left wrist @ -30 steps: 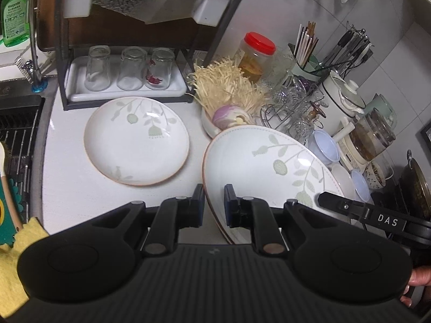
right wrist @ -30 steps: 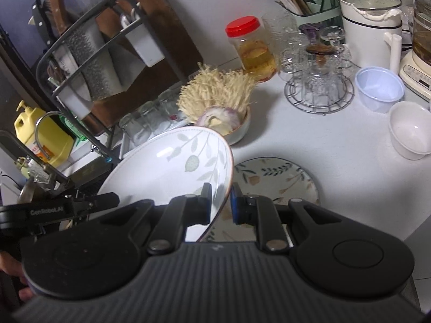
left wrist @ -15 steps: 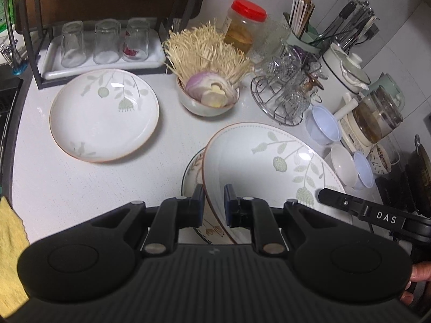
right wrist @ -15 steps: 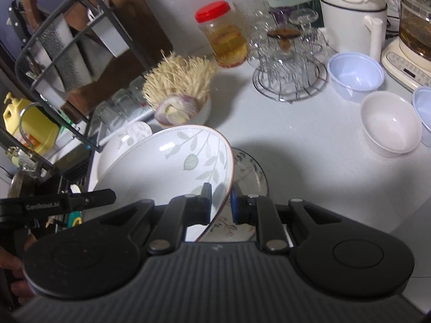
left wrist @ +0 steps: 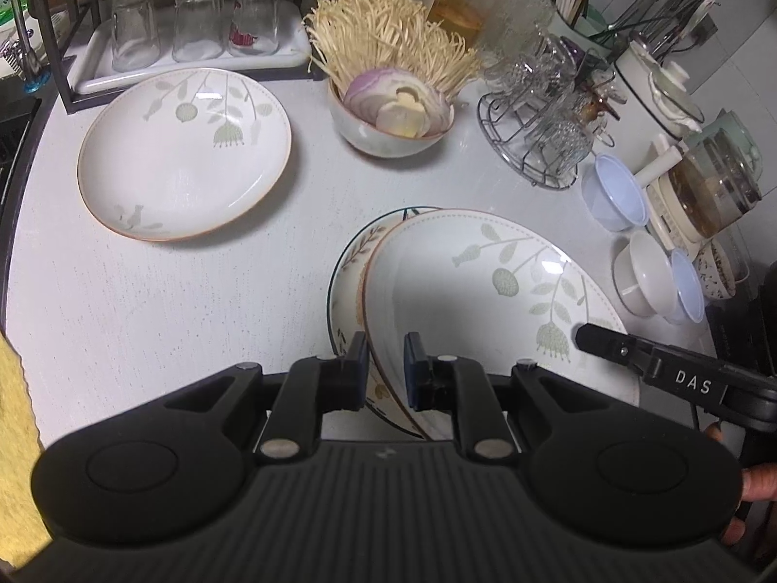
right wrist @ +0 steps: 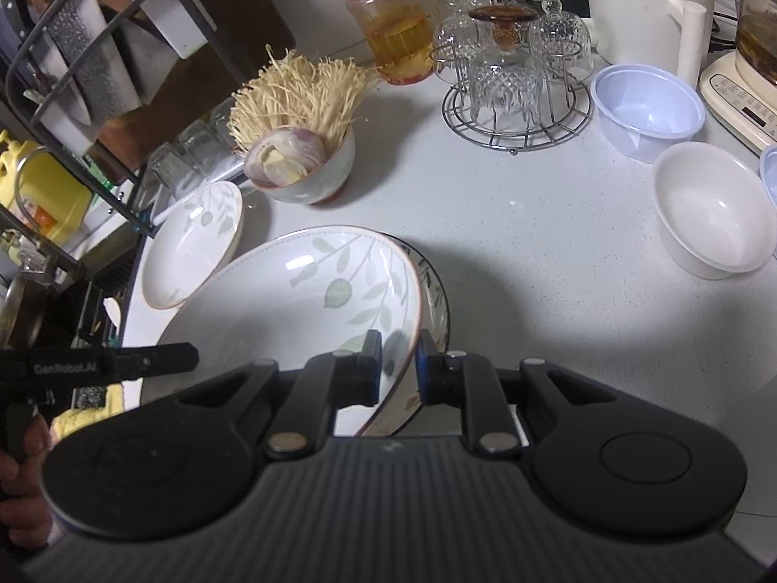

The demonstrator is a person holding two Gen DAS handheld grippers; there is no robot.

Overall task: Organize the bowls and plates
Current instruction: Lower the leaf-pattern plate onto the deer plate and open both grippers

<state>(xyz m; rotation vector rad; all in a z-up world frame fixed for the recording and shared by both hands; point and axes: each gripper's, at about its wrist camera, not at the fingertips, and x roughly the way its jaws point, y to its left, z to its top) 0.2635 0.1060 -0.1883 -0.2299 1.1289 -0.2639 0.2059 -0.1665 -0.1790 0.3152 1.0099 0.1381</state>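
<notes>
Both grippers hold one white leaf-patterned plate [left wrist: 476,286] by opposite rims. My left gripper [left wrist: 385,364] is shut on its left rim, my right gripper [right wrist: 399,364] on its right rim [right wrist: 311,306]. The plate hangs low over a dark-rimmed patterned plate [left wrist: 354,257] on the counter, also visible in the right wrist view [right wrist: 434,286]; I cannot tell if they touch. A second white leaf plate [left wrist: 184,155] lies flat at the left, also in the right wrist view [right wrist: 194,243].
A bowl of onion and enoki mushrooms [left wrist: 393,116] stands behind. A wire glass rack [left wrist: 539,121], small plastic and white bowls [right wrist: 709,209], a kettle [right wrist: 646,5] and a red-lidded jar [right wrist: 388,24] crowd the right and back. A tray of glasses [left wrist: 194,24] sits at the back left.
Both grippers carried the leaf plate rightward and down, from beside the left plate to just over the dark-rimmed patterned plate.
</notes>
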